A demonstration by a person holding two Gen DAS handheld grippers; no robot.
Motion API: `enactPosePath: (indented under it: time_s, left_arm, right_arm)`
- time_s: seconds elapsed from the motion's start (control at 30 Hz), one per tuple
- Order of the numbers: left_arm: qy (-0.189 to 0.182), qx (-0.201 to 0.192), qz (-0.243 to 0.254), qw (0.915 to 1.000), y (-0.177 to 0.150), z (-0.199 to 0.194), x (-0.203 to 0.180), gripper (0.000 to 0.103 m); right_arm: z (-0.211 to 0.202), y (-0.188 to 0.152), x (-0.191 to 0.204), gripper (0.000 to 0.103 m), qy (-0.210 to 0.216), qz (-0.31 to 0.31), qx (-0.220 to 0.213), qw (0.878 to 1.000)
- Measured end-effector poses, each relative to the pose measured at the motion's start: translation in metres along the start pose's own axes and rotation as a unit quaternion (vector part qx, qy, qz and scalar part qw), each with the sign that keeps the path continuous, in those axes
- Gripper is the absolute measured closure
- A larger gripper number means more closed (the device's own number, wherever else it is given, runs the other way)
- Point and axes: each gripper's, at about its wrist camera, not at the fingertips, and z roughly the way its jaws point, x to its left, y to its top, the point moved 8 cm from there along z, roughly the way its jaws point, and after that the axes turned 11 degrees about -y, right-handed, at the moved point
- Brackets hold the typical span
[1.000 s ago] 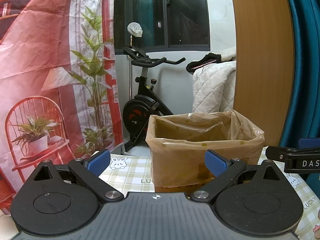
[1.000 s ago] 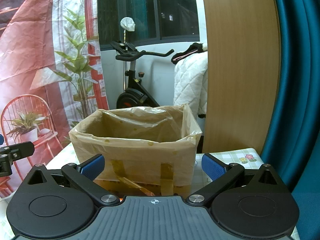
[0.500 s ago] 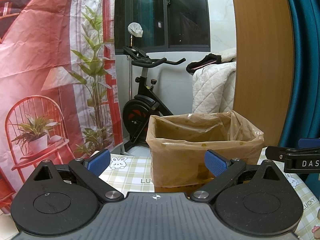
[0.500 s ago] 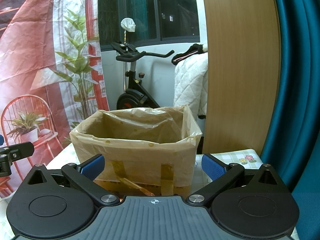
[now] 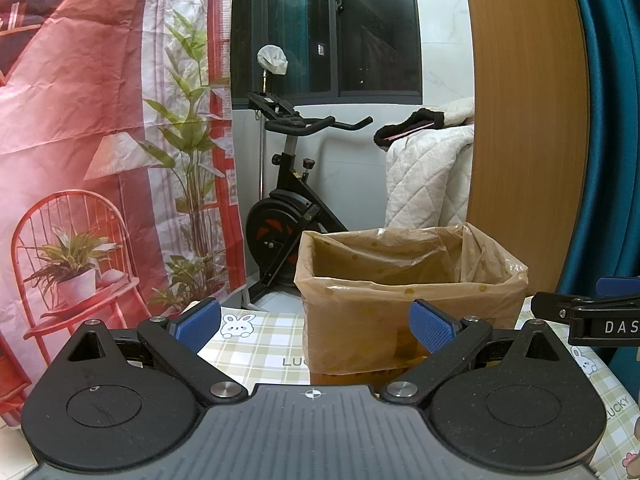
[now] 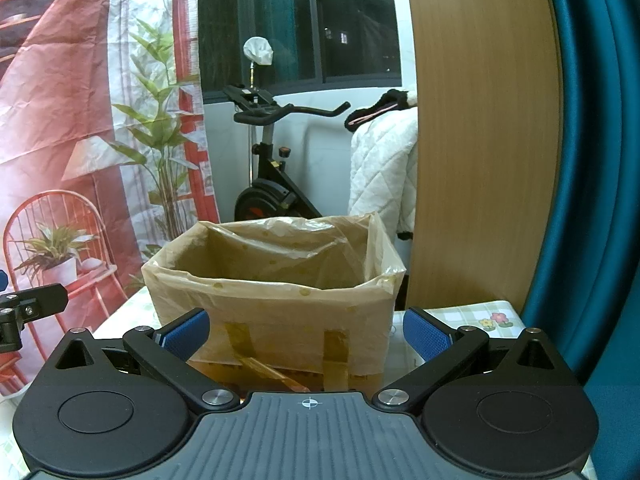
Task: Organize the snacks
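Observation:
A cardboard box lined with a brownish plastic bag stands on the checked tablecloth, just beyond both grippers. My left gripper is open, its blue pads wide apart and nothing between them; the box is ahead and slightly right. My right gripper is open too, with the box straight in front. The right gripper's finger shows at the right edge of the left wrist view, and the left gripper's finger shows at the left edge of the right wrist view. No snacks are visible; the box's inside is hidden.
An exercise bike and a white quilt stand behind the table. A red printed backdrop hangs at left, a wooden panel and teal curtain at right. The table's far edge lies just past the box.

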Motion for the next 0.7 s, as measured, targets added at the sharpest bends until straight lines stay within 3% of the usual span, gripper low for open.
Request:
enactPosePath:
  time_s: [0.7]
  left_arm:
    - [0.003,0.000,-0.006,1.0000,-0.0008,-0.0004,0.0009,0.002]
  right_arm:
    - [0.0021,0.0004,-0.0035,0.000,0.000,0.000,0.000,1.000]
